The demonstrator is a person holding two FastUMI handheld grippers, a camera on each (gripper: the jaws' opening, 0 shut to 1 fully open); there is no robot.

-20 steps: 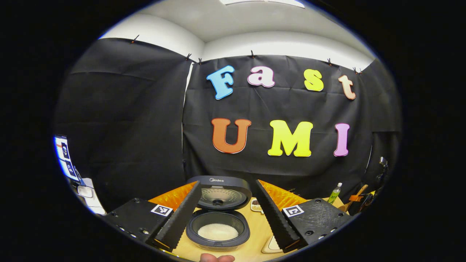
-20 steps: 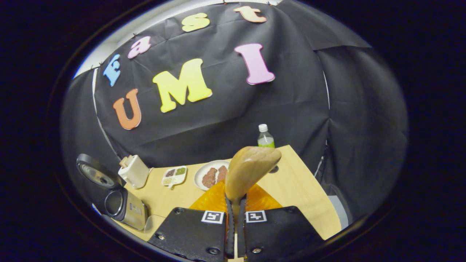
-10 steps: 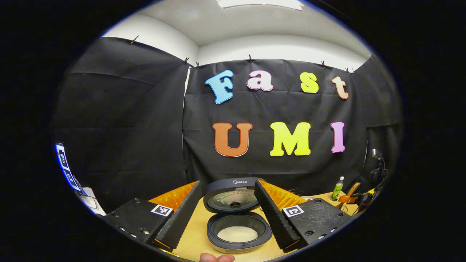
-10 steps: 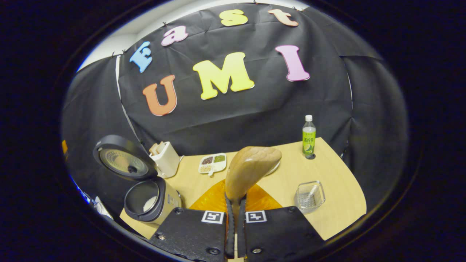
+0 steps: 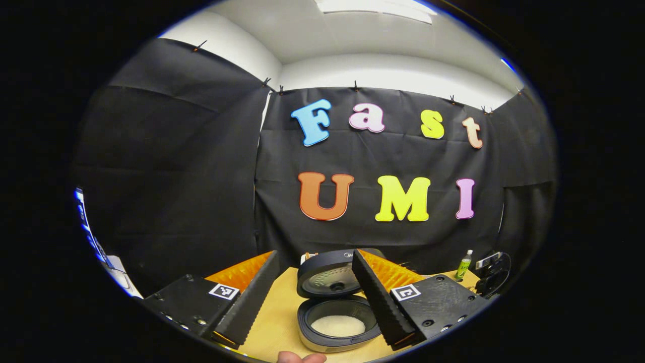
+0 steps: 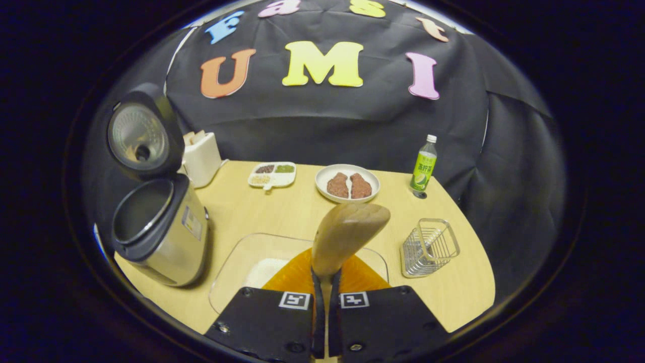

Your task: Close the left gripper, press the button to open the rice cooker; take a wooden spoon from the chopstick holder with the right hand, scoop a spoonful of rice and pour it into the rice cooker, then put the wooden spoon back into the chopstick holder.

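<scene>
One wooden spoon sits clamped upright in your right gripper fingers, with the wire chopstick holder just right of it on the worktop, rice cooker open far left, left gripper fingers apart.

A ceiling panel is lighting the booth evenly from above. The table is showing soft, short shadows. Both views are staying sharp at centre, while fisheye distortion is bending straight lines toward the edges.
</scene>
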